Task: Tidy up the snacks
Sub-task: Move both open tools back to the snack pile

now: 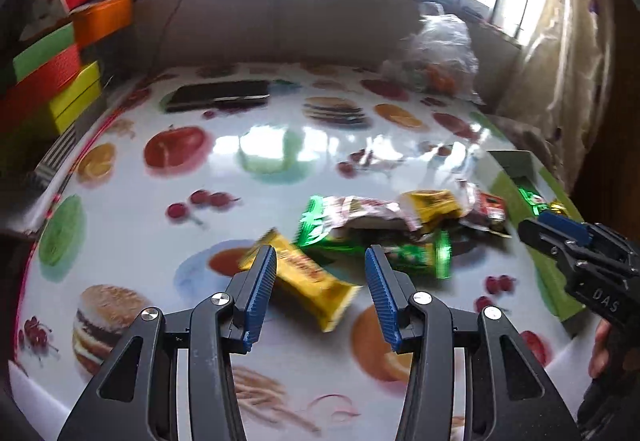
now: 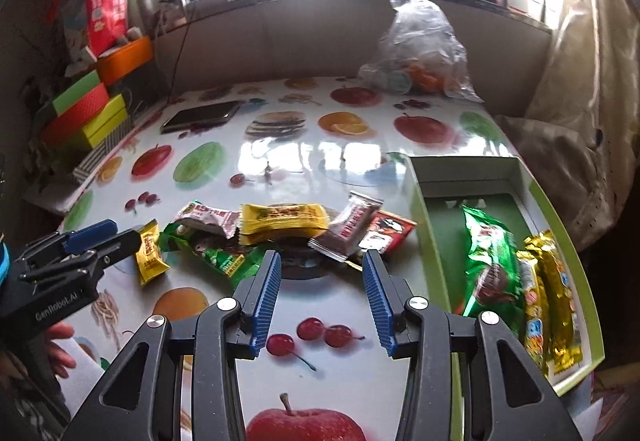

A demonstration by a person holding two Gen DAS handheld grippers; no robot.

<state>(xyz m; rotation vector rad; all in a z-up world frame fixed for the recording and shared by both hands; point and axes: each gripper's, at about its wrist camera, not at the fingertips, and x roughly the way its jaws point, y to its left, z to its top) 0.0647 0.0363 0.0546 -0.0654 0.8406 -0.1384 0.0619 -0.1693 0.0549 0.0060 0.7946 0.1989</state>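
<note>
A heap of snack packets lies mid-table: a yellow one [image 2: 280, 221], a green one [image 2: 216, 257], a brown bar [image 2: 352, 229] and a red one [image 2: 386, 233]. My right gripper [image 2: 322, 255] hangs open just short of this heap, with nothing between its fingers. A separate yellow packet [image 1: 308, 277] lies flat on the table under my left gripper [image 1: 320, 253], which is open and not pressing on it. The same yellow packet [image 2: 150, 257] shows beside the left gripper [image 2: 120, 237]. The green box [image 2: 428, 209] at right holds a green packet [image 2: 490, 261] and gold packets [image 2: 556, 293]. The right gripper [image 1: 534, 225] shows at far right.
A dark phone [image 2: 200, 117] lies at the back left of the fruit-print table [image 2: 280, 153]. A clear plastic bag [image 2: 420, 49] stands at the back right. Coloured boxes [image 2: 84, 113] and a red bag [image 2: 106, 9] are stacked beyond the left edge.
</note>
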